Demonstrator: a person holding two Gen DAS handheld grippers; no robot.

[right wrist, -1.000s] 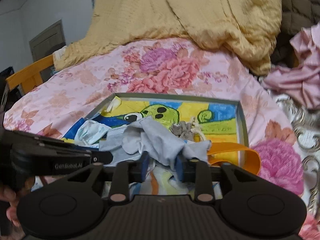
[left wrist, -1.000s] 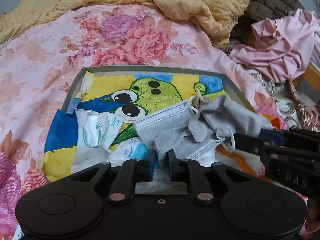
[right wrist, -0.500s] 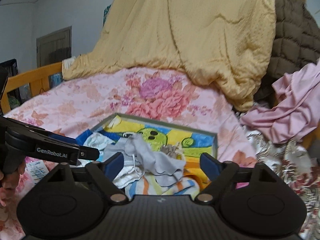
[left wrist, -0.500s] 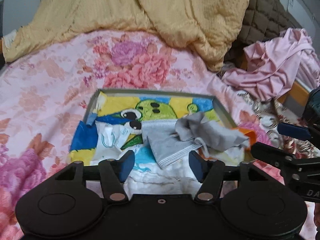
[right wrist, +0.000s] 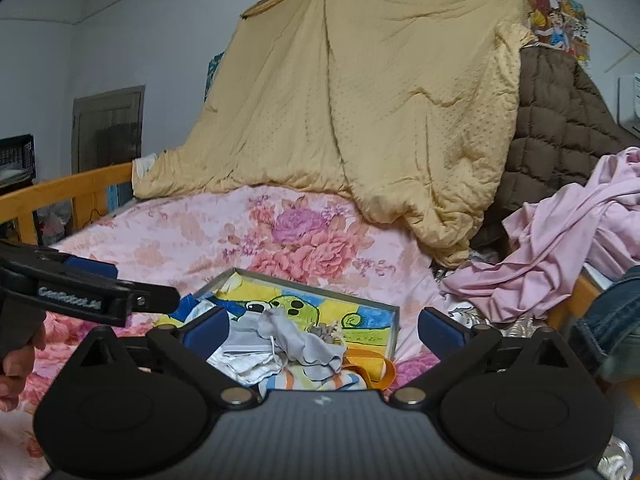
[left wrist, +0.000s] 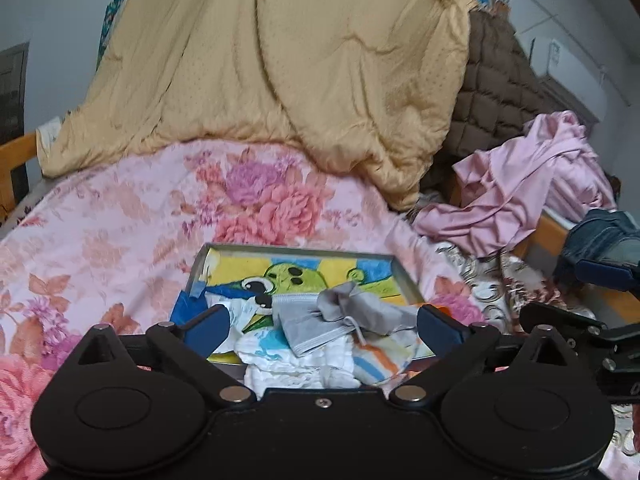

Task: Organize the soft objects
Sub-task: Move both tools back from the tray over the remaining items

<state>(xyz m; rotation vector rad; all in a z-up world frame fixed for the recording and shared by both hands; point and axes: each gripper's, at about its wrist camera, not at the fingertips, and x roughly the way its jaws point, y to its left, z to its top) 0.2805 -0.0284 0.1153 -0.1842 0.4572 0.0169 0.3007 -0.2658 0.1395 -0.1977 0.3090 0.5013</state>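
Note:
A shallow grey-rimmed tray [left wrist: 296,249] with a yellow, blue and green cartoon lining lies on the floral bed; it also shows in the right wrist view [right wrist: 320,285]. In it lie a grey face mask [left wrist: 304,326], a crumpled grey cloth [left wrist: 368,310] [right wrist: 304,340], white cloths [left wrist: 296,360] and an orange strap [right wrist: 372,360]. My left gripper [left wrist: 323,330] is open and empty, held above and short of the tray. My right gripper [right wrist: 323,328] is open and empty too, to the right of the left one [right wrist: 80,294].
A yellow quilt [left wrist: 280,80] hangs behind the bed. A brown quilted blanket [left wrist: 492,108] and a pile of pink cloth [left wrist: 532,184] lie at the right. The wooden bed rail [right wrist: 60,194] runs along the left. Denim [right wrist: 616,320] shows at far right.
Both grippers opened, let go of the grey cloths in the tray, and pulled back and up. The tray now looks smaller and farther away.

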